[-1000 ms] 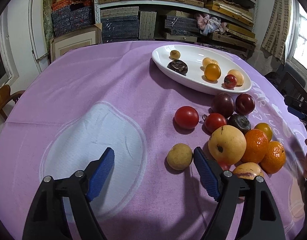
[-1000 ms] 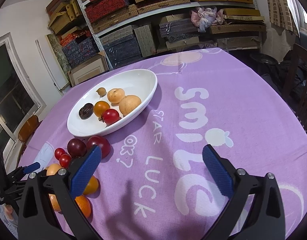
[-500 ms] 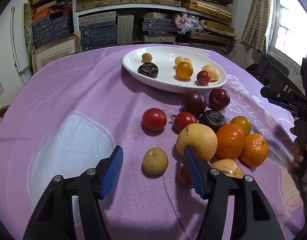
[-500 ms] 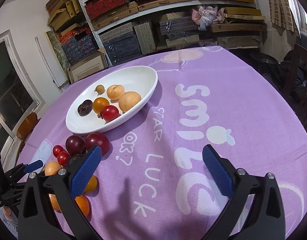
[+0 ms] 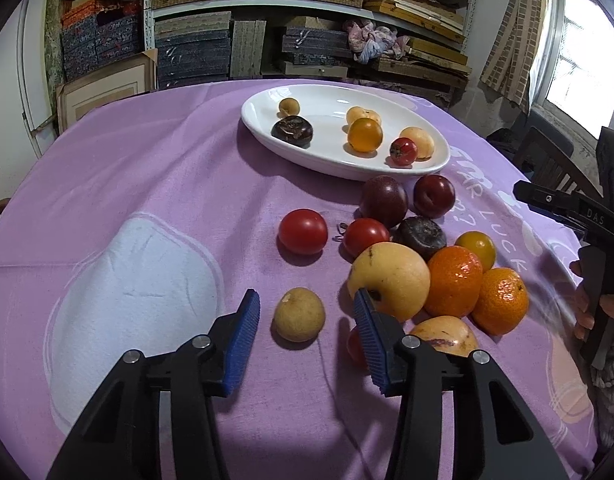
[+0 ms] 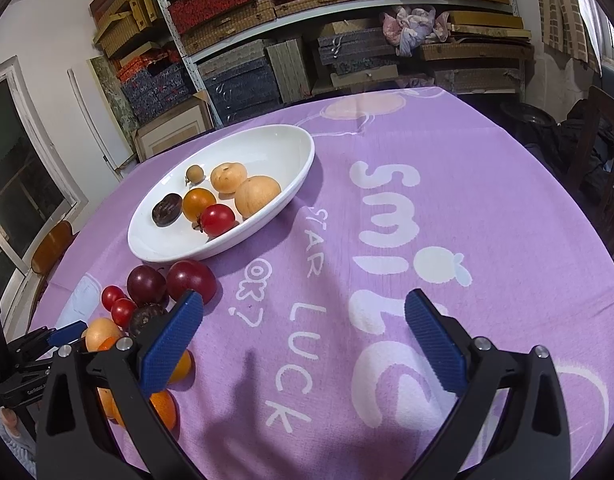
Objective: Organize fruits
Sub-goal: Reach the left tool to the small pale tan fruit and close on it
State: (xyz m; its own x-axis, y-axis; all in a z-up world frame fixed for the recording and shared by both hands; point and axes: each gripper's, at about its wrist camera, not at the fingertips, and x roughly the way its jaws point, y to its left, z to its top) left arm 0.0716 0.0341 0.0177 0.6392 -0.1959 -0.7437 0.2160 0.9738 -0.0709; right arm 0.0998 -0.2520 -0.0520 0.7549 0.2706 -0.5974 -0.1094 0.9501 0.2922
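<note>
— Left wrist view: six fruits lie in the white dish point(image 5: 435, 162); about a dozen wait on the purple cloth point(image 5: 147, 168).

— And the left gripper point(image 5: 305, 318)?

— Jaws open, straddling the small tan fruit point(image 5: 299, 314), not touching. Big yellow fruit point(image 5: 389, 280) crowds its right finger.

— The right gripper point(image 6: 303, 340)?

— Open too, holding nothing, over bare cloth beside the pile.

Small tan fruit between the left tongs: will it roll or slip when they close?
The small tan fruit looks round and sits alone on the cloth, so an off-centre squeeze may roll it. Its matte skin and the ribbed pads of the left tongs probably limit slipping. It looks light and firm.
</note>
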